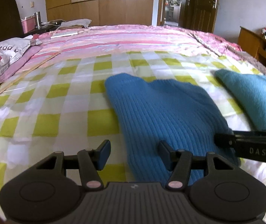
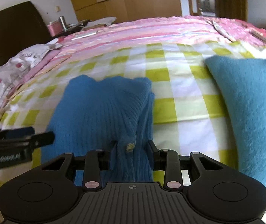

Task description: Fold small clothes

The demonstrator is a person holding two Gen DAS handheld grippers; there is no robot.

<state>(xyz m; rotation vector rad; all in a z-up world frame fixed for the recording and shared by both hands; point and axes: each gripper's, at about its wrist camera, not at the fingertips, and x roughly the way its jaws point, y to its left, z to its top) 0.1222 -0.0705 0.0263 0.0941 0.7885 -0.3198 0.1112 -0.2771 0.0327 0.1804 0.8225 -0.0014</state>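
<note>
- The left hand-held gripper (image 1: 133,154) hangs with its jaws spread wide and nothing between them. One pad sits over the checked sheet (image 1: 58,102), the other over the near left edge of the blue ribbed knit (image 1: 162,108). It has no grip on the cloth.
- The blue ribbed knit lies on the bed in the middle of the green-and-white checks, already doubled into a compact block. Its far edge is bumpy, not squared. I judge this fold as partly made, not finished.
- The right hand-held gripper (image 2: 132,154) is narrowed onto a bunched strip of that same knit at its near right edge; the pads press the fabric, so it holds the garment there. A small yellowish speck shows on the pinched part.
- To the right, well apart from the ribbed piece, a teal fuzzy garment (image 2: 248,112) lies flat with straight edges. It looks already folded and set aside, though its far side runs out of view.
- Left to do, by my reading: lay the pinched edge over or flat, then smooth it.
</note>
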